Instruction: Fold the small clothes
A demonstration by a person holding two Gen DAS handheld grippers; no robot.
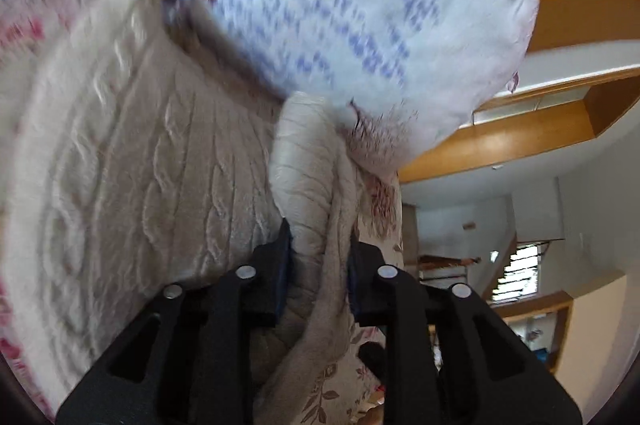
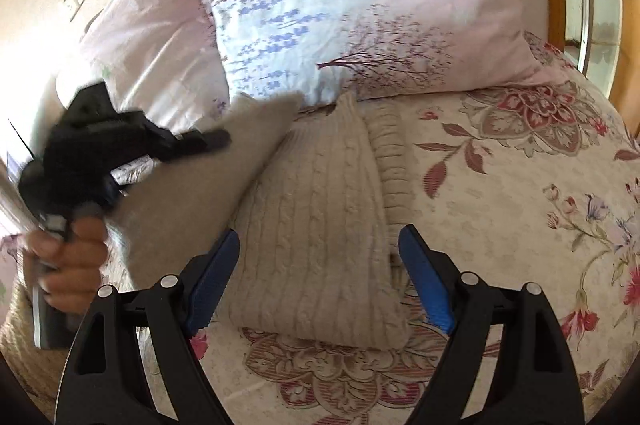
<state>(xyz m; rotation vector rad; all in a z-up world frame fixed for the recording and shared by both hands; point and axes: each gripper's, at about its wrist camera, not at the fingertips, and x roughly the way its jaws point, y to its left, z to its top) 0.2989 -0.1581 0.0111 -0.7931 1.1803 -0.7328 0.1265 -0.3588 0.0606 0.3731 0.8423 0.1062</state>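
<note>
Here the cable-knit sweater (image 2: 320,209) lies on the floral bedspread (image 2: 500,205), long axis running away from the released right gripper (image 2: 318,277) — the left gripper (image 1: 318,257), nearer, grasps its sleeve (image 1: 308,161).

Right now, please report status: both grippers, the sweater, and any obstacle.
Left gripper clamped on a sweater fold, lifting it. Right gripper open above the sweater, holding nothing. Pillow close behind the sweater; nothing else in the way.
</note>
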